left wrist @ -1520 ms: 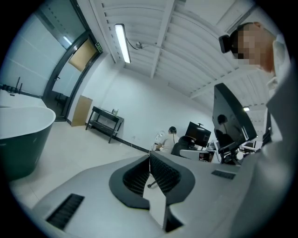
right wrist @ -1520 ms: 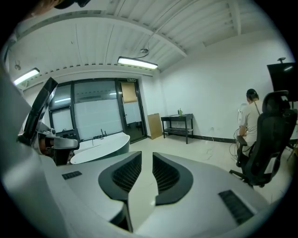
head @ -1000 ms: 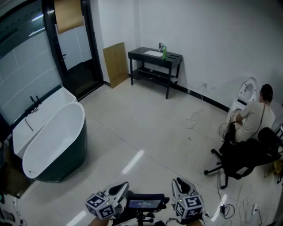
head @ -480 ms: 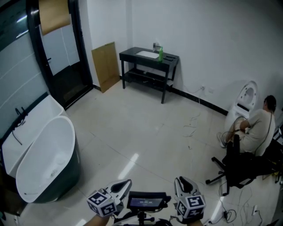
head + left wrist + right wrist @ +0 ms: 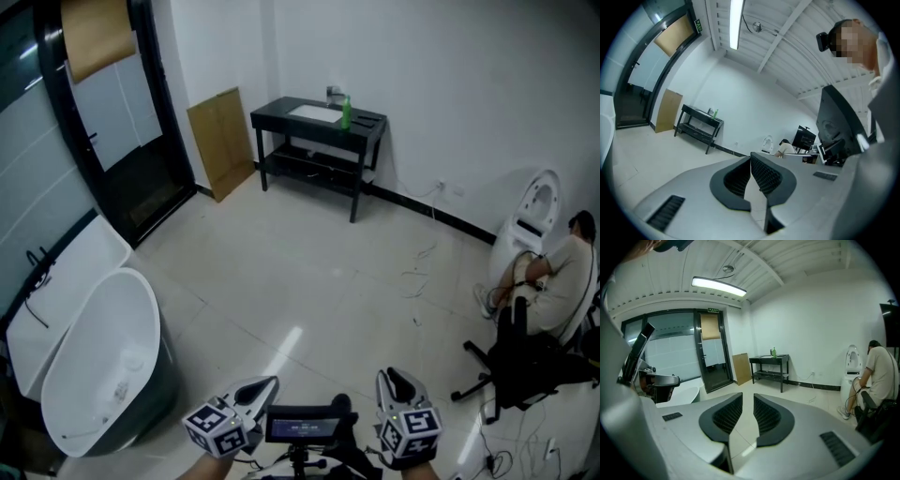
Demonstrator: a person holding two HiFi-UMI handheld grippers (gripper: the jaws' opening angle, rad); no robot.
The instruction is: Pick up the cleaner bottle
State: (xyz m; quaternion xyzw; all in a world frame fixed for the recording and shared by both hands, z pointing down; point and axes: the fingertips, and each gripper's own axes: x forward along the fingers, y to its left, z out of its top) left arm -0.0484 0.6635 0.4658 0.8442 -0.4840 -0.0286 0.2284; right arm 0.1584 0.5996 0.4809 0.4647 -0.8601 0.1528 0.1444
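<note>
We judge the green bottle [image 5: 346, 112], standing far off toward the worktop's [image 5: 367, 125] right end and too small to show cap or fill, as light, stiff, slick plastic best pinched mid-body; left gripper [image 5: 265, 384] jaws are pressed together empty, right gripper [image 5: 391, 377] jaws slightly apart on nothing.

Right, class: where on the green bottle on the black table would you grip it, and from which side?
Probably round the mid body of the green bottle, coming in level from the room side. It stands upright and slim on the black table, with the wall close behind and a white basin beside it, so only the front looks free.
</note>
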